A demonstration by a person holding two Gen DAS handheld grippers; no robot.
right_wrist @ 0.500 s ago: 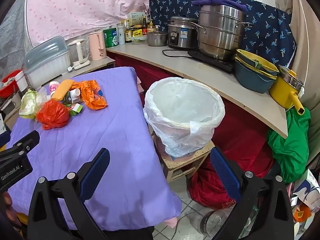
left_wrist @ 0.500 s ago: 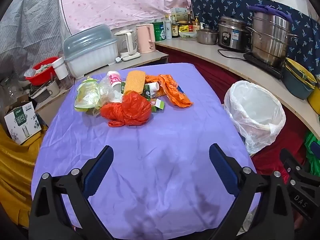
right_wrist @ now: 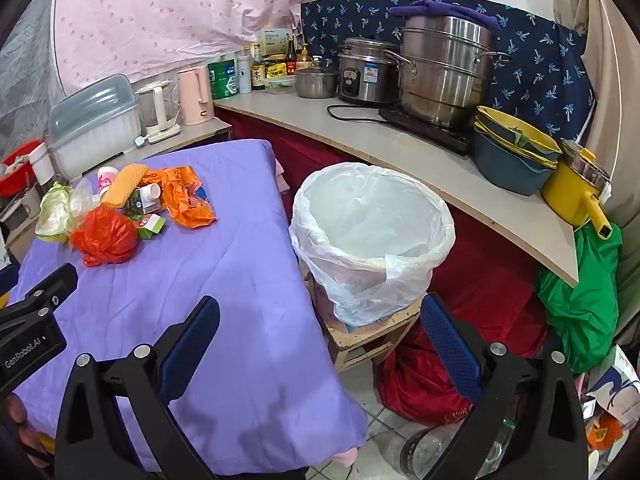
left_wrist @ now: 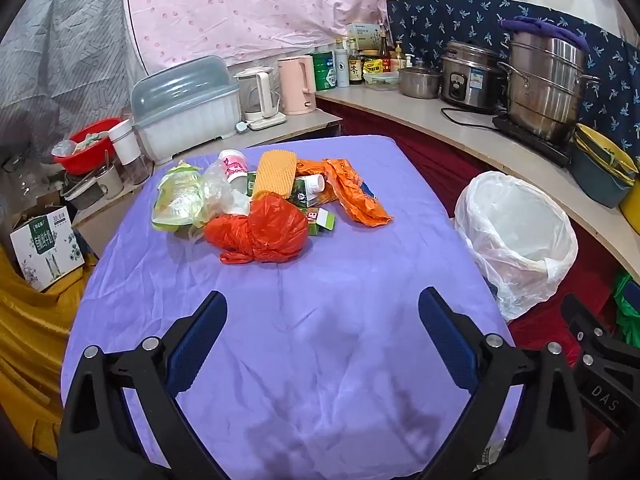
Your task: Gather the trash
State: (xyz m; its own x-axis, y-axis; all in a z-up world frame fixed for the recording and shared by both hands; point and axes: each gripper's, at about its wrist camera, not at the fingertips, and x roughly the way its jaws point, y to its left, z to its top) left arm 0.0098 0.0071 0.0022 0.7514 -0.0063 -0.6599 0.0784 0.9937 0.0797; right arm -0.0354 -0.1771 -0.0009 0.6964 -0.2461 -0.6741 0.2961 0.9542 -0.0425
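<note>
left claw (left_wrist: 322, 312) is spread wide with nothing in it, hovering over the purple desk (left_wrist: 320, 360); right claw (right_wrist: 320, 320) is spread and bare too; trash pile (left_wrist: 264, 204) sits at the desk's far end; lined bin (right_wrist: 370, 236) stands just beside the desk

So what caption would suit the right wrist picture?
Open right tongs hover between the purple table with its trash pile and the lined bin.
</note>
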